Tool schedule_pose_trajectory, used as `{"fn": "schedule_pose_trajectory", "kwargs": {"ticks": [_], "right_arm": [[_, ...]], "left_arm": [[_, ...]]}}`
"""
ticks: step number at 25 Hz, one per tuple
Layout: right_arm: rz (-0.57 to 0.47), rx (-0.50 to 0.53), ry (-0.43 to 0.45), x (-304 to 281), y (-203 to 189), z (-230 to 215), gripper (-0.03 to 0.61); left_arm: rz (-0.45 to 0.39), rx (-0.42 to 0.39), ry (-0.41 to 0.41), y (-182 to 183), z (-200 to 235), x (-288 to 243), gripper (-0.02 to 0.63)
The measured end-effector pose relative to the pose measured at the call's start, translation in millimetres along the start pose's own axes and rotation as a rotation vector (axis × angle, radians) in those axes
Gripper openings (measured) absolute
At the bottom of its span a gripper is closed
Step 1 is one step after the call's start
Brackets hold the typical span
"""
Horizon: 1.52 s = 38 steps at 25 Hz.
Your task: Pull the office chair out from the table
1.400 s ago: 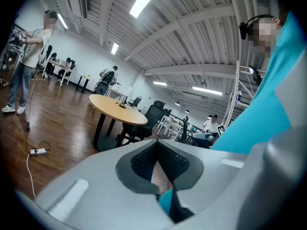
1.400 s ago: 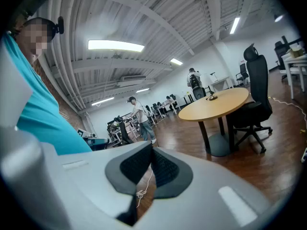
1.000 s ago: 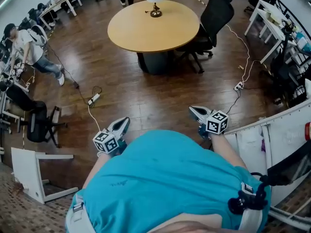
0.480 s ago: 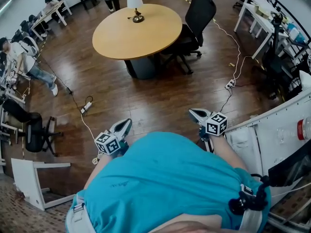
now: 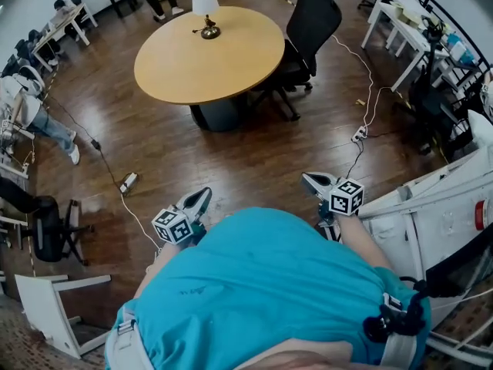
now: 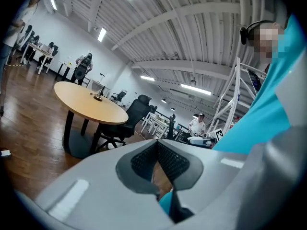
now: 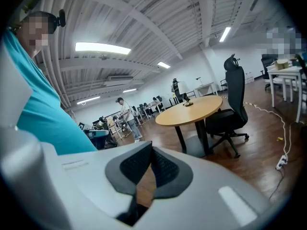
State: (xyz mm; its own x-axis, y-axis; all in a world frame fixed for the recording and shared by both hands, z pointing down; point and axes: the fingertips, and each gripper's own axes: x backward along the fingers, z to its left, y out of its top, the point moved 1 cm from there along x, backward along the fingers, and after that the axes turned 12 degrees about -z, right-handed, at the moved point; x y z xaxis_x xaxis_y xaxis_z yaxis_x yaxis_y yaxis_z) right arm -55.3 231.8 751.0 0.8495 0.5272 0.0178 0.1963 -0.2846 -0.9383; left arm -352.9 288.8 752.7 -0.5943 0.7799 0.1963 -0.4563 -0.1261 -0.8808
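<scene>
The black office chair (image 5: pixel 308 29) stands tucked against the right side of the round wooden table (image 5: pixel 208 52), which carries a small lamp (image 5: pixel 204 2). Both are far across the wood floor from me. My left gripper (image 5: pixel 202 195) and right gripper (image 5: pixel 306 178) are held level in front of my body, both shut and empty, well short of the chair. The left gripper view shows its jaws (image 6: pixel 157 143) closed, with the chair (image 6: pixel 134 116) and table (image 6: pixel 88 104) beyond. The right gripper view shows closed jaws (image 7: pixel 152 150) and the chair (image 7: pixel 235 99) beside the table (image 7: pixel 194 110).
Cables and power strips (image 5: pixel 128 181) (image 5: pixel 359 134) trail over the floor between me and the table. White desks (image 5: pixel 400 21) stand at the back right and a white frame (image 5: pixel 431 214) is close on my right. A person (image 5: pixel 23 106), another black chair (image 5: pixel 42 226) and a tipped white table (image 5: pixel 46 307) are at the left.
The table and chair have slid leftward and slightly nearer in the head view as I walk toward them. Both grippers stay shut in front of my body.
</scene>
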Motion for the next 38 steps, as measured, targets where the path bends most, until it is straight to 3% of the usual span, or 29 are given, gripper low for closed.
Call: {"fn": "schedule_pose_trajectory", "kwargs": {"ticks": [7, 14, 20, 30, 34, 38], "right_arm": [[-0.048, 0.008, -0.098, -88.9, 42.5, 9.2, 0.0], [-0.089, -0.008, -0.207, -153.6, 96.8, -33.6, 0.0], [-0.128, -0.011, -0.272, -125.4, 125.1, -118.9, 0.0], [-0.101, 0.05, -0.194, -46.8, 179.5, -278.4, 0.0], [-0.096, 0.045, -0.213, -42.3, 185.9, -322.7, 0.0], [-0.091, 0.05, -0.224, -71.4, 198.4, -349.7, 0.0]], "left_arm": [[0.04, 0.017, -0.103, 63.4, 88.0, -5.4, 0.028], [0.083, 0.05, -0.185, 113.8, 167.3, -70.4, 0.028], [0.099, 0.071, -0.21, 94.6, 167.3, -155.5, 0.028], [0.034, 0.023, -0.165, 49.4, 105.6, -337.9, 0.028], [0.04, 0.029, -0.187, 46.9, 101.0, -383.5, 0.028], [0.042, 0.034, -0.2, 60.5, 129.8, -415.7, 0.028]]}}
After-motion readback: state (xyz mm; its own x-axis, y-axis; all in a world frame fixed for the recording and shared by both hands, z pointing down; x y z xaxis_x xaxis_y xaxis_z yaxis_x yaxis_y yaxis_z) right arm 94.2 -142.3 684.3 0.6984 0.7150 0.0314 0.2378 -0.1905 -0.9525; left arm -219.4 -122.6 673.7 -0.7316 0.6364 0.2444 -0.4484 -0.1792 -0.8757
